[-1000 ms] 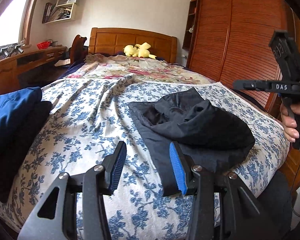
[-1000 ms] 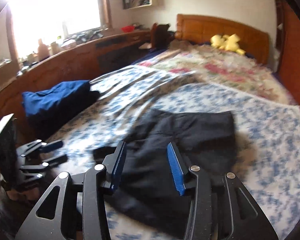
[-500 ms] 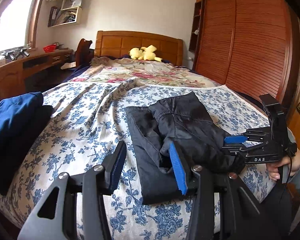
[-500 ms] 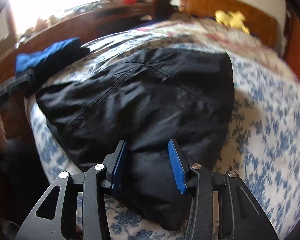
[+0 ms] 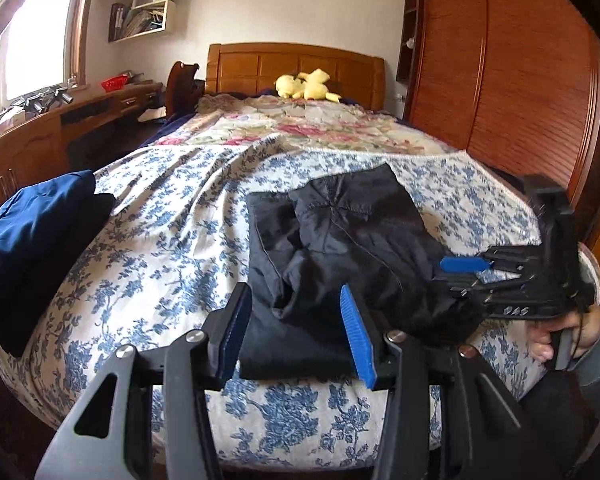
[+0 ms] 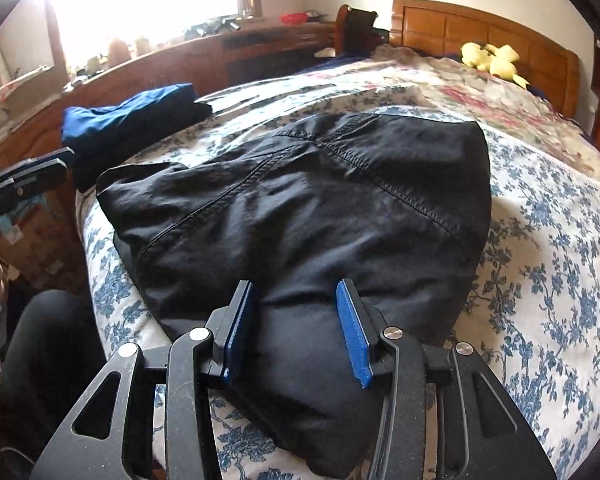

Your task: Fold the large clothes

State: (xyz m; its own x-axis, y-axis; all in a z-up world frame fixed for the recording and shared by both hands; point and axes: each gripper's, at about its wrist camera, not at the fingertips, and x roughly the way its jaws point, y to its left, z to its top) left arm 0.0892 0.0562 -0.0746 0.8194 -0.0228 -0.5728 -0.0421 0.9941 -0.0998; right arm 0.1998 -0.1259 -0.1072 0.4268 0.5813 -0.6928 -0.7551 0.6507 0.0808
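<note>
A black garment [image 6: 300, 208], partly folded into a rumpled bundle, lies on a bed covered by a white spread with blue flowers [image 5: 160, 248], close to the near edge of the mattress. Stitched seams cross its top layer, and a flatter layer of the same black cloth sticks out beneath it on the left.

The left gripper [image 5: 296, 328] hovers at the near left corner of the garment, its blue-padded fingers [image 5: 358, 336] spread apart with black cloth showing between them; nothing appears pinched. The right gripper [image 6: 296, 332] sits low over the garment's near right end, fingers [image 6: 354, 332] likewise spread. The cloth bulges up in the gap, but from this angle it is hard to say whether the pads touch it. In the left wrist view, the right gripper [image 5: 464, 272] comes in from the right side, held by a hand [image 5: 568, 332] in a grey sleeve.

A folded blue garment [image 5: 32, 216] rests on top of something dark at the left edge of the bed, well apart from the black one. A yellow plush toy [image 5: 306, 84] lies by the wooden headboard [image 5: 260, 66].
</note>
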